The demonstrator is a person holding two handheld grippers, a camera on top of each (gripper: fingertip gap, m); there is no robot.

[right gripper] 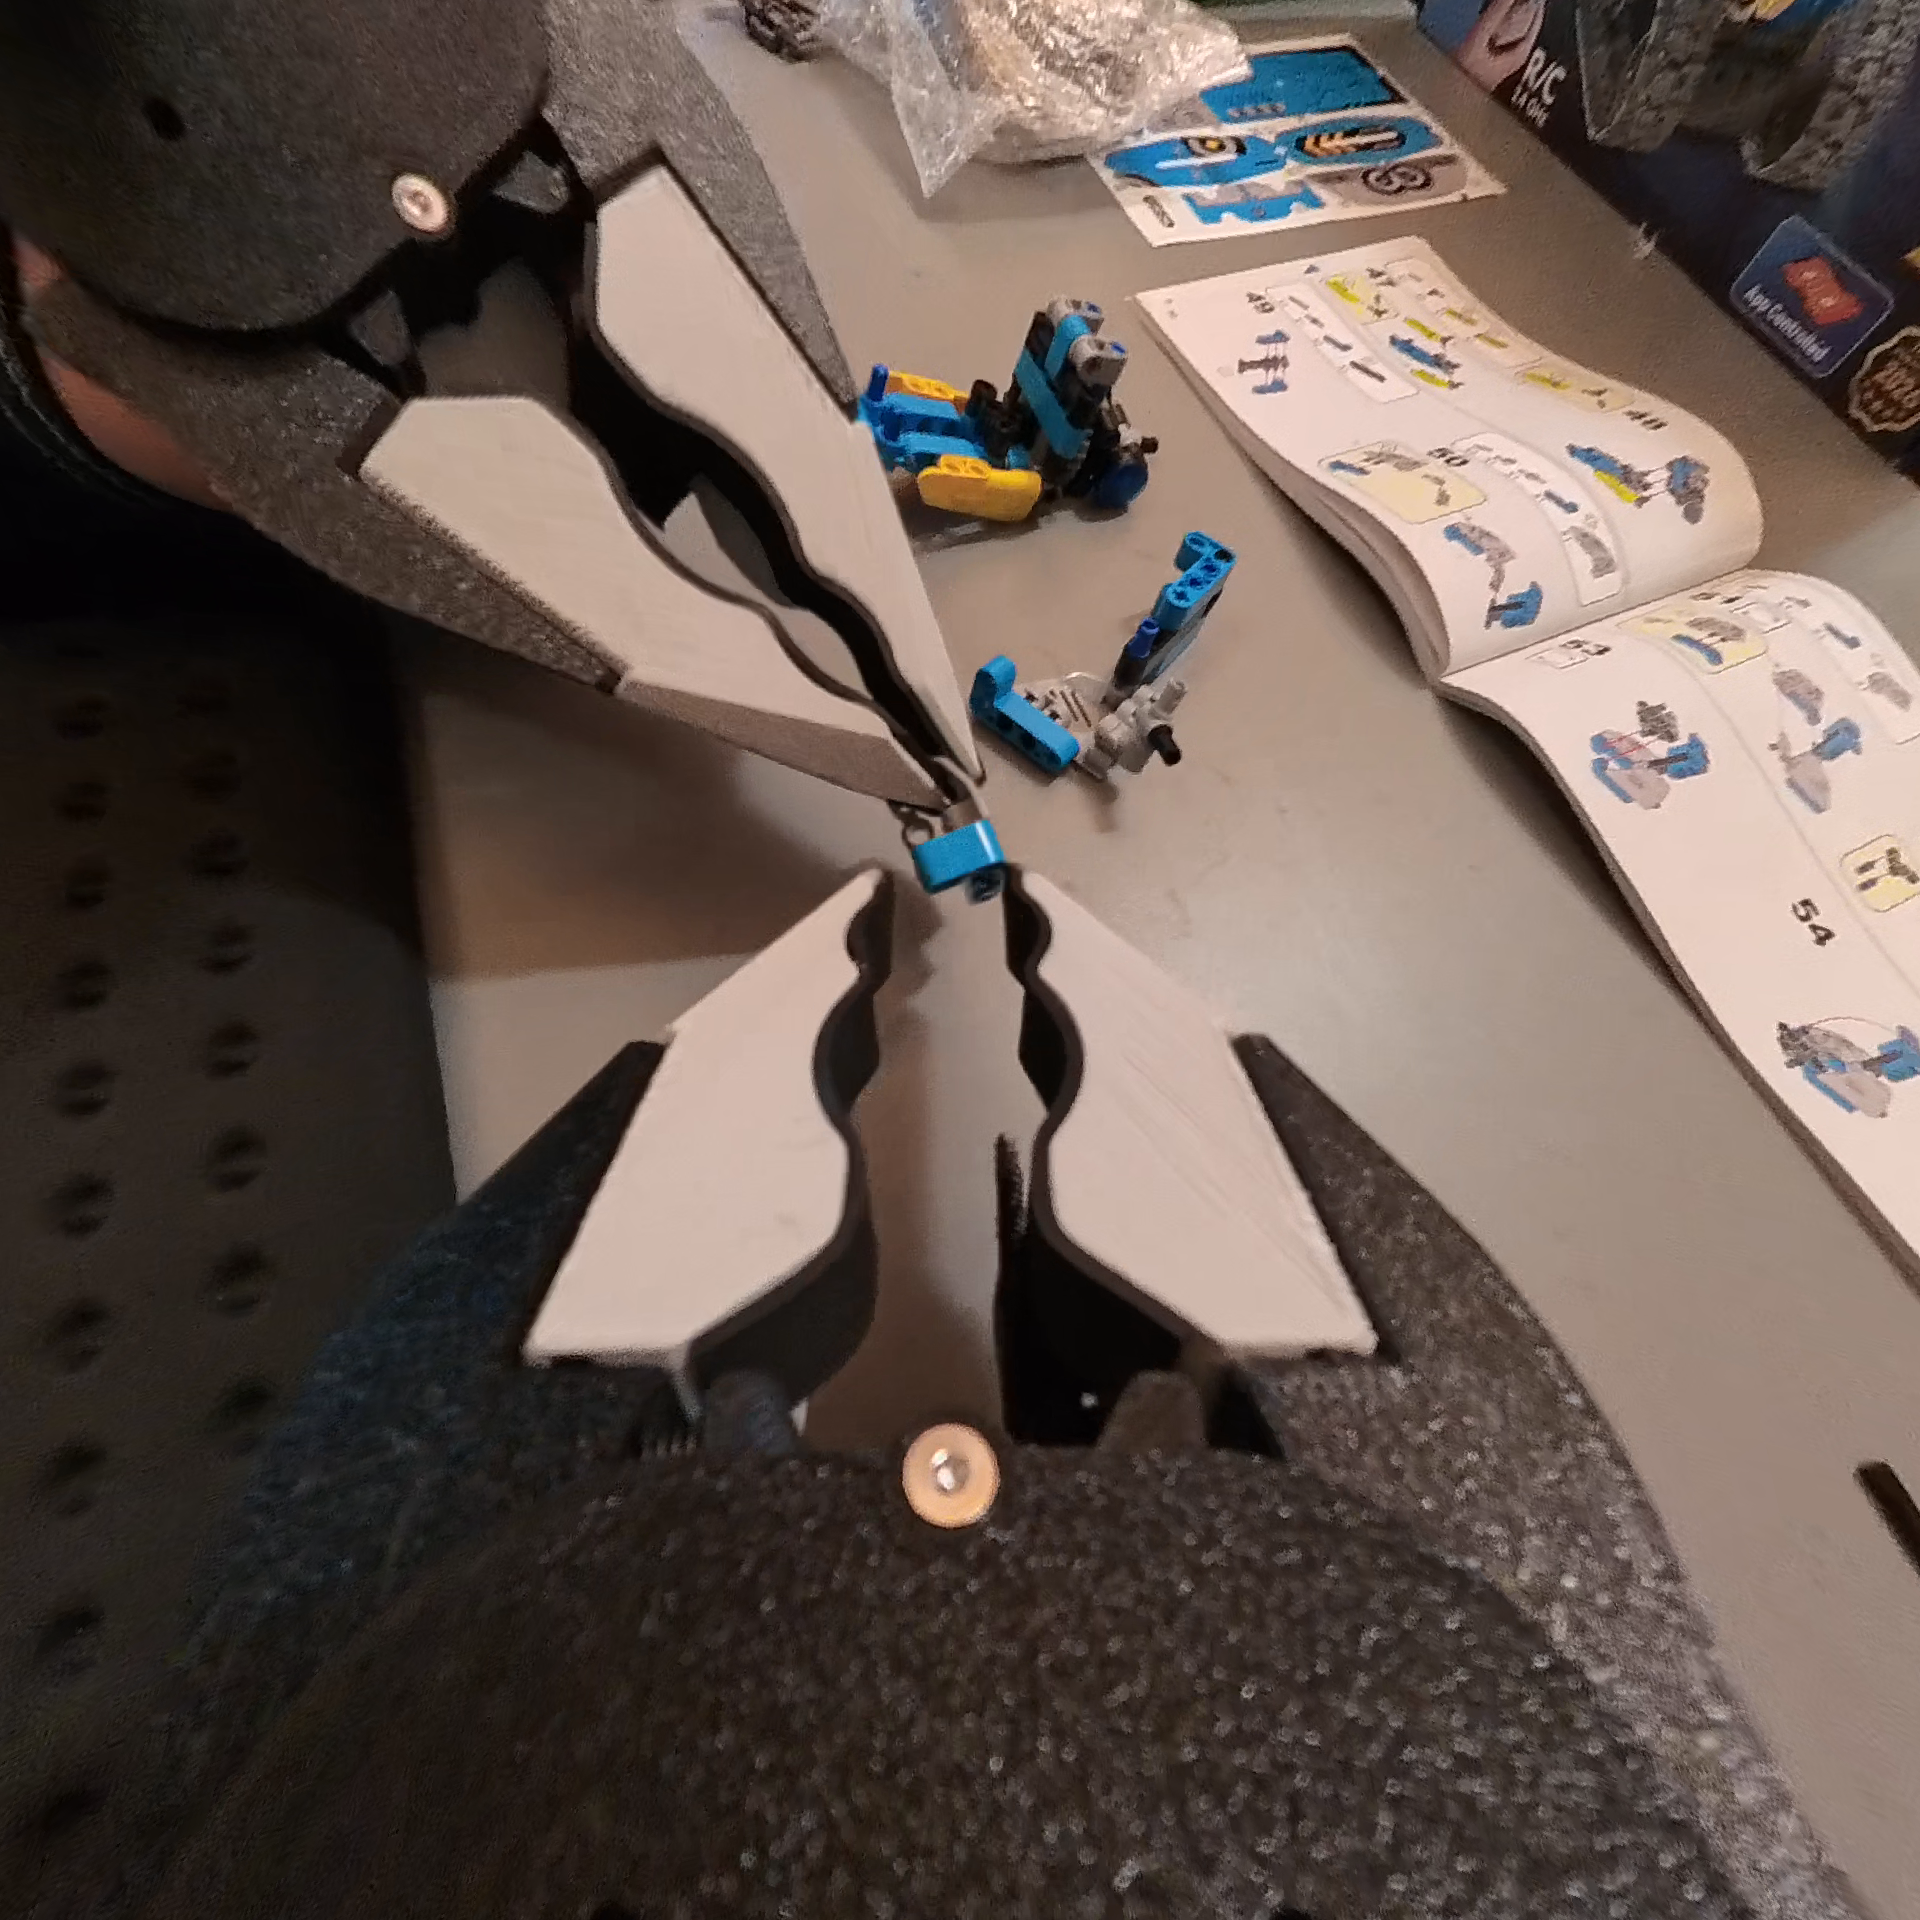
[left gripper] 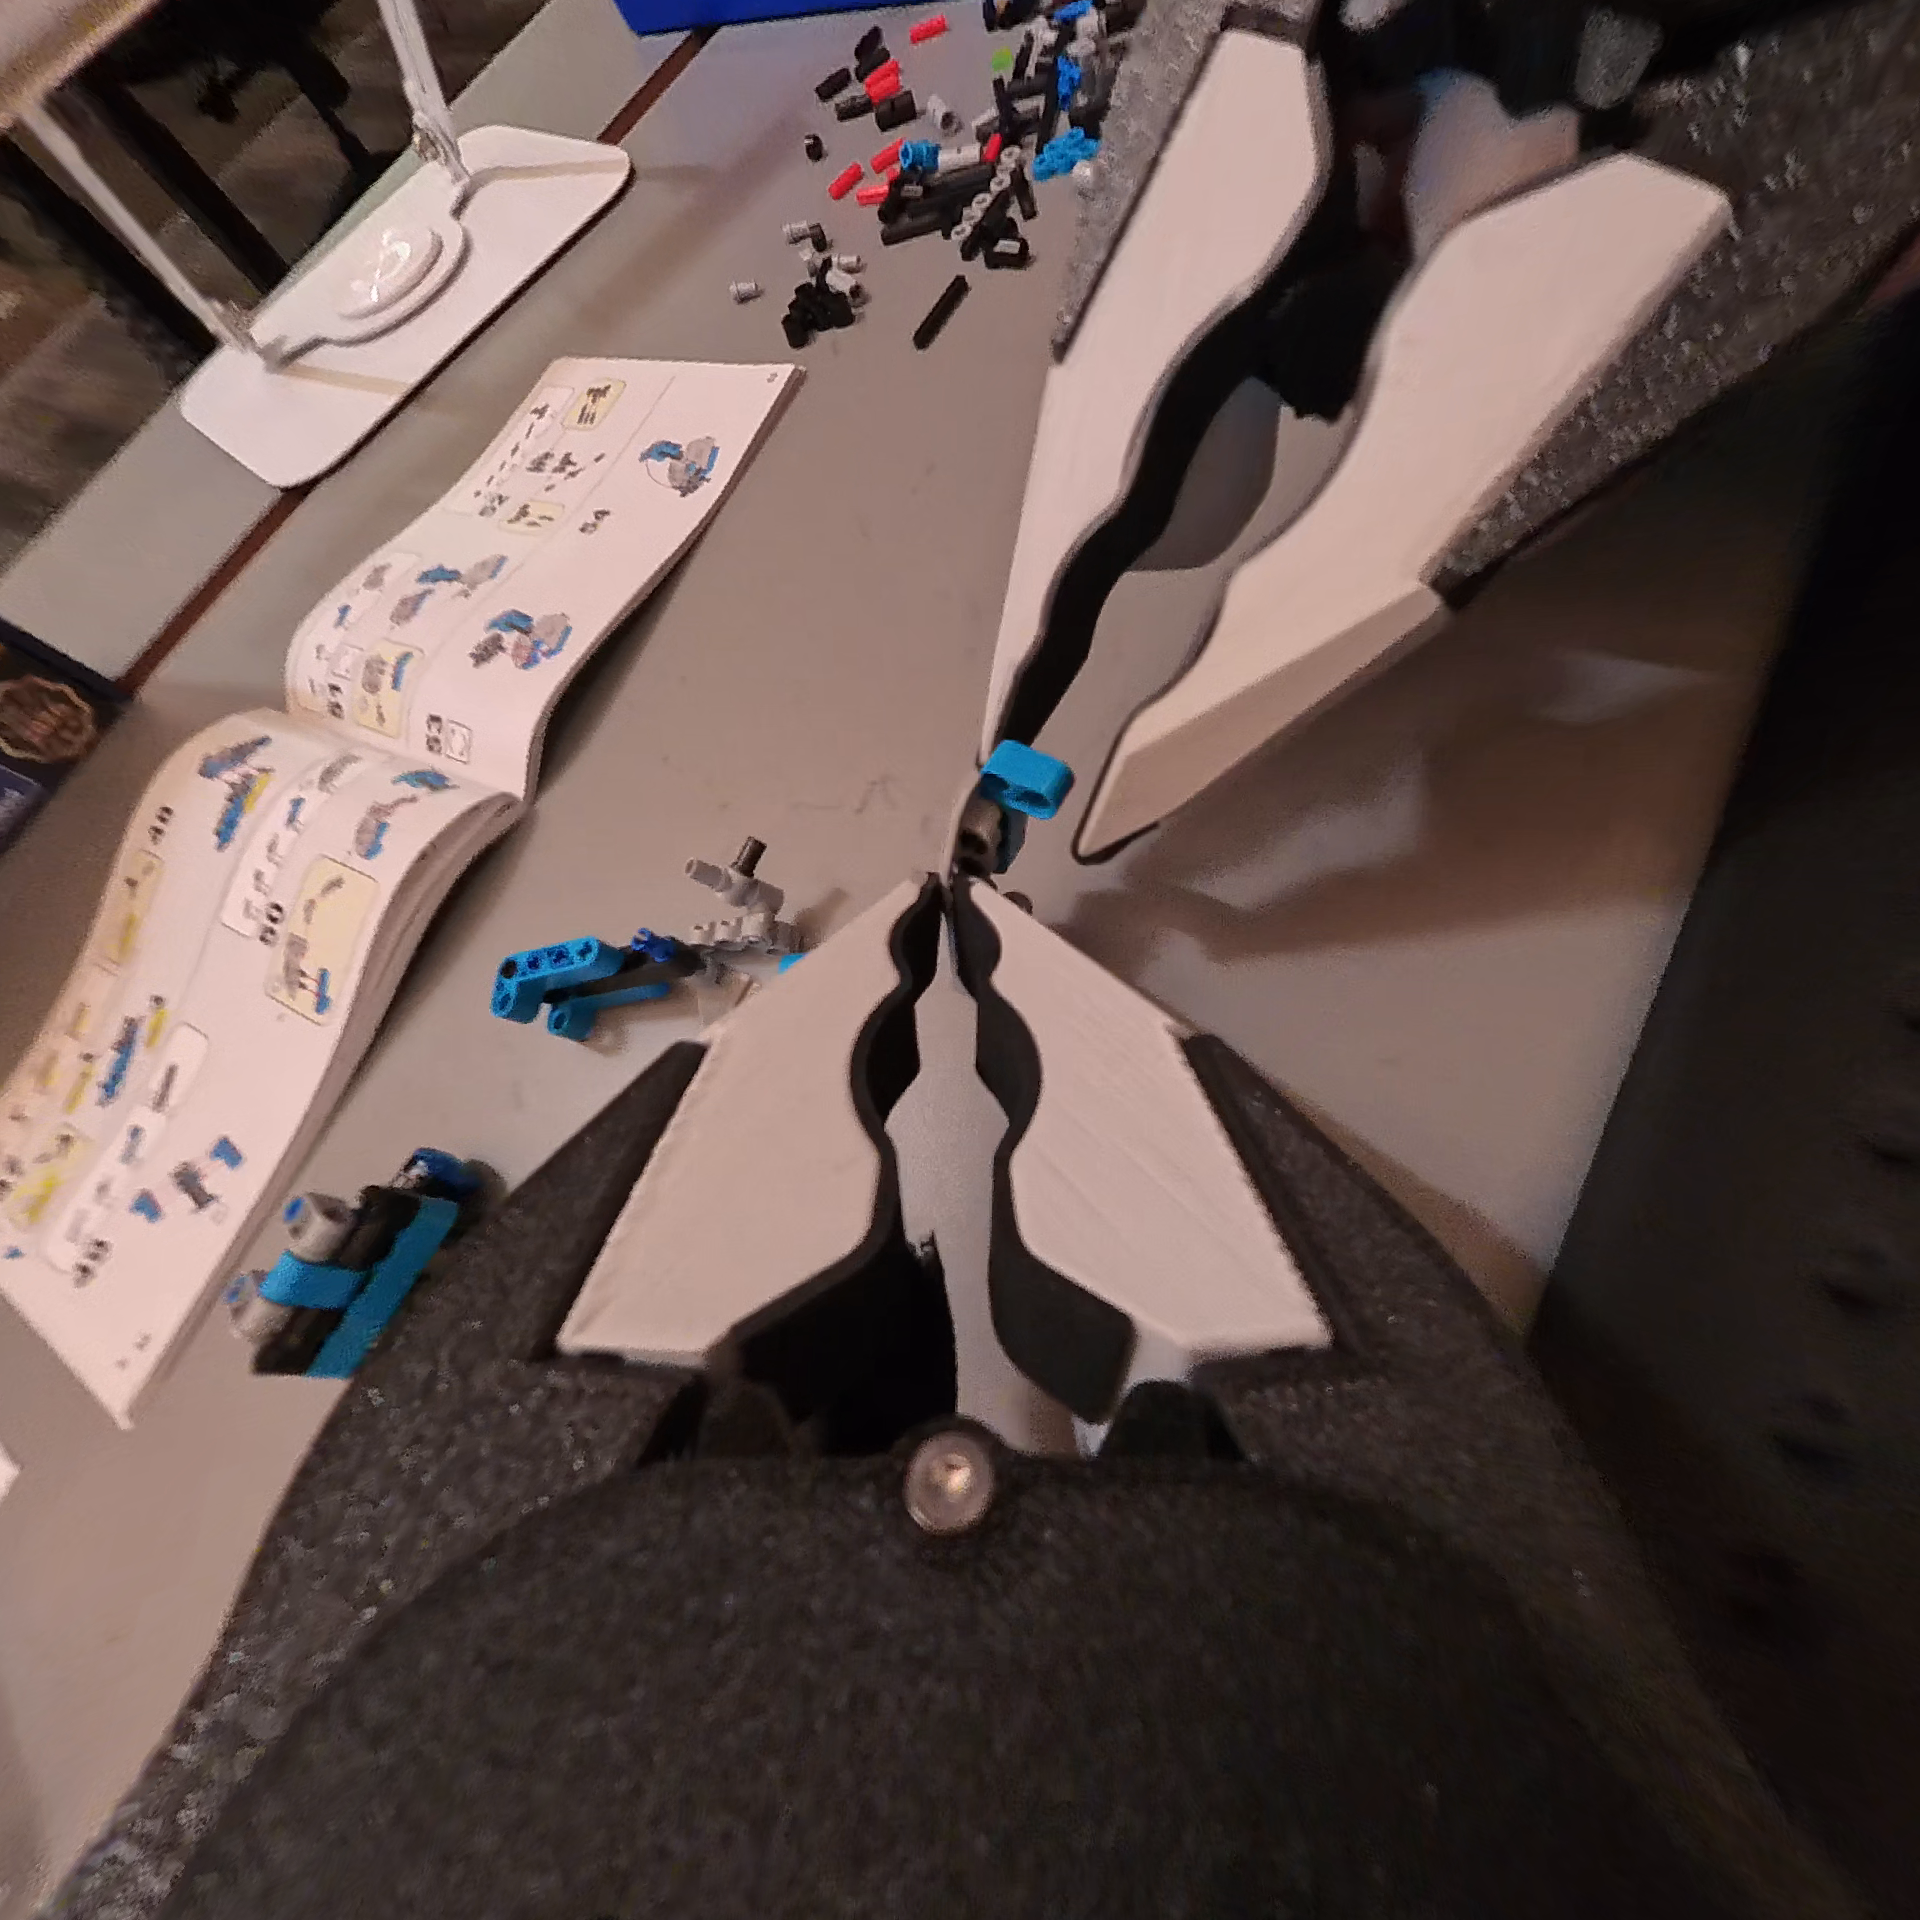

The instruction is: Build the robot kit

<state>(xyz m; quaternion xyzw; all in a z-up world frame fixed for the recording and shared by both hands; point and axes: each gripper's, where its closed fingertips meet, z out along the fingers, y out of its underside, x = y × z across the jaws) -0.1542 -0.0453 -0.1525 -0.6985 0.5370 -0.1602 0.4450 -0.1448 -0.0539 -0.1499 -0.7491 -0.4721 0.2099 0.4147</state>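
My left gripper (left gripper: 943, 891) is shut on a small grey and black pin piece (left gripper: 982, 831) that carries a short blue connector (left gripper: 1025, 781). It holds them a little above the grey table (left gripper: 831, 644). In the right wrist view the left gripper (right gripper: 951, 784) comes in from the upper left, with the blue connector (right gripper: 956, 854) at its tips. My right gripper (right gripper: 945, 883) is open, and its fingertips stand on either side of the blue connector, close to it. In the left wrist view the right gripper (left gripper: 1039, 800) comes in from the upper right, with its jaws apart around the connector.
An open instruction booklet (left gripper: 416, 779) (right gripper: 1558, 623) lies on the table. A small blue and grey assembly (left gripper: 644, 966) (right gripper: 1101, 686) and a larger one (left gripper: 353, 1268) (right gripper: 1018, 426) lie near it. Farther off are a pile of loose pieces (left gripper: 956, 156), a white lamp base (left gripper: 416, 291), a sticker sheet (right gripper: 1299, 156), a plastic bag (right gripper: 1039, 73) and a box (right gripper: 1766, 208). Less than 4 cm separates the two grippers' tips.
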